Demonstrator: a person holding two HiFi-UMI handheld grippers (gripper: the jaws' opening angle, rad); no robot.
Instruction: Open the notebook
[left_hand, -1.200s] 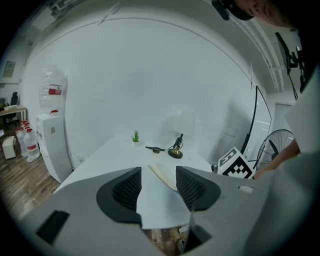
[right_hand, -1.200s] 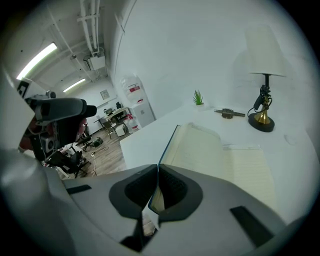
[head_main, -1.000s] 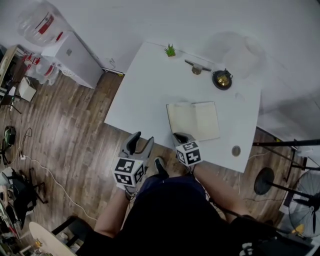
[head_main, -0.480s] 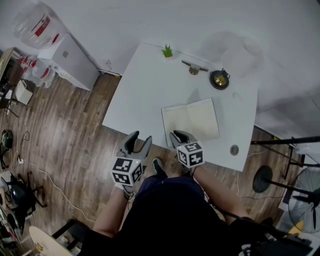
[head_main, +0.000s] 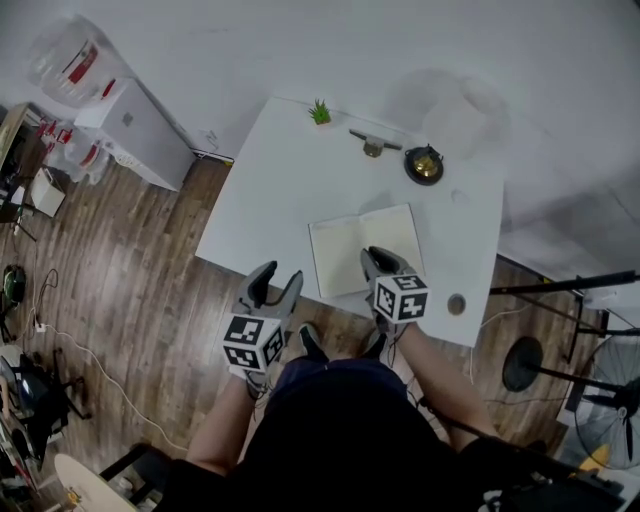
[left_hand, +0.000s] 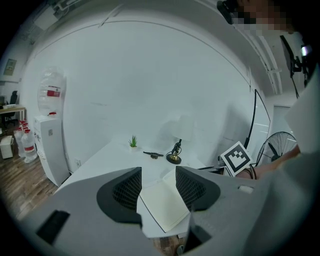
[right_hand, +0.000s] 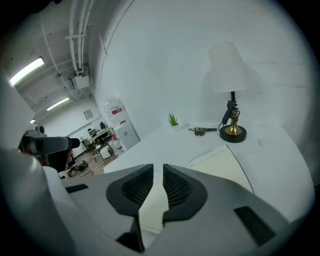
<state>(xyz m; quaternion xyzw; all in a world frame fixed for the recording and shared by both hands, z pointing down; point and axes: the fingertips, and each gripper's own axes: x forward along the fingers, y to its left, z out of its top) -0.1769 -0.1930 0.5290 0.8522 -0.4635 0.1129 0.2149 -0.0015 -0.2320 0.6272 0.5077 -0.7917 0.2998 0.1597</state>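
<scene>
**Both tongs held forward, jaws apart**

The left tongs (head_main: 281, 274) are held out ahead of the body on the left forearm (head_main: 218, 435). They are pointed slightly downward, and the jaws are set wide apart with nothing caught between them. The right tongs (head_main: 377, 258) are carried further forward on the right forearm (head_main: 438, 380) and tipped more steeply down. Their jaws, just drawn slightly closer, are kept a narrow gap apart, and nothing is clamped between them.
</scene>
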